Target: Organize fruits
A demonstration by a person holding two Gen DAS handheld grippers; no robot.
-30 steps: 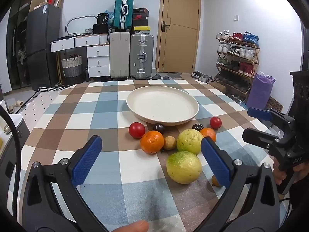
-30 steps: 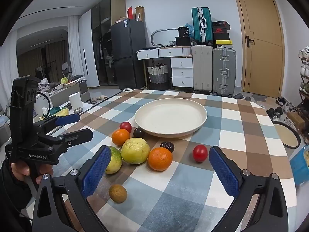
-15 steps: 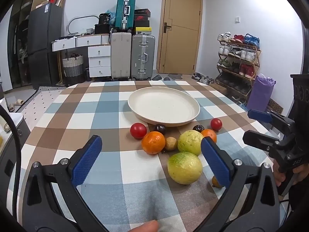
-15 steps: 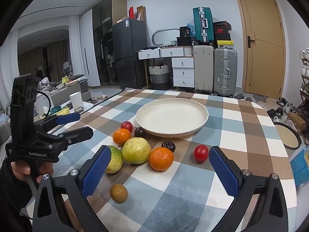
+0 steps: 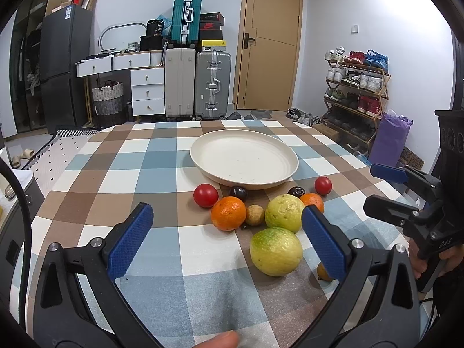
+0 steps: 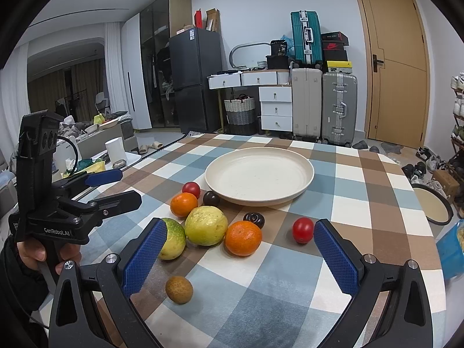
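Checkered cloth covers the desk point(image 5: 121, 179), with an empty cream plate point(image 5: 243, 159) at centre. Fruits point(image 5: 255, 217) lie clustered on the cloth just before the plate's near rim. Left gripper point(image 5: 226, 239) and right gripper point(image 6: 239, 256) hover above them, jaws spread wide, holding nothing.

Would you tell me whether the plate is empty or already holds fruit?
Empty: the plate shows only its bare cream surface, and every fruit lies on the tablecloth before it.
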